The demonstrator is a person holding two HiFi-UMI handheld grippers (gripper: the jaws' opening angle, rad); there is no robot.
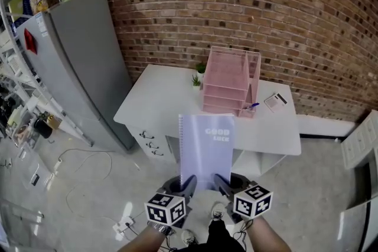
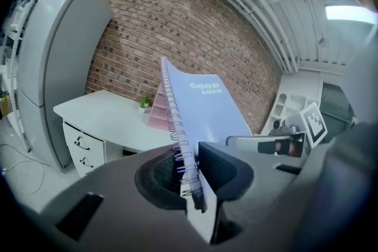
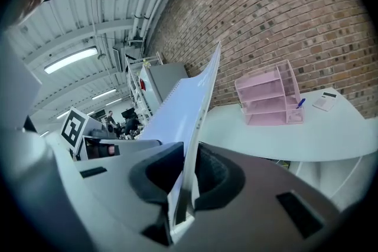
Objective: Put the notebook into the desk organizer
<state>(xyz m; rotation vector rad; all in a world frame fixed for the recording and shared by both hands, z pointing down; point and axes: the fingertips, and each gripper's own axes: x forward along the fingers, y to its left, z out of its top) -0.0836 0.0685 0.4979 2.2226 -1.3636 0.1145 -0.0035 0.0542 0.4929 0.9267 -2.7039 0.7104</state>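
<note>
The left claw (image 1: 188, 183) and right claw (image 1: 222, 182) each clench a bottom corner of the spiral notebook (image 1: 207, 147), covering its lower edge. The pink desk organizer (image 1: 227, 82) stands on the tabletop (image 1: 159, 97) beyond.

Head view looking down, claw views close, sharing desk organizer (image 1: 227, 81)

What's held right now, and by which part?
The pale-blue spiral-bound notebook, by its bottom edge: left gripper at the spiral side, right gripper opposite.
</note>
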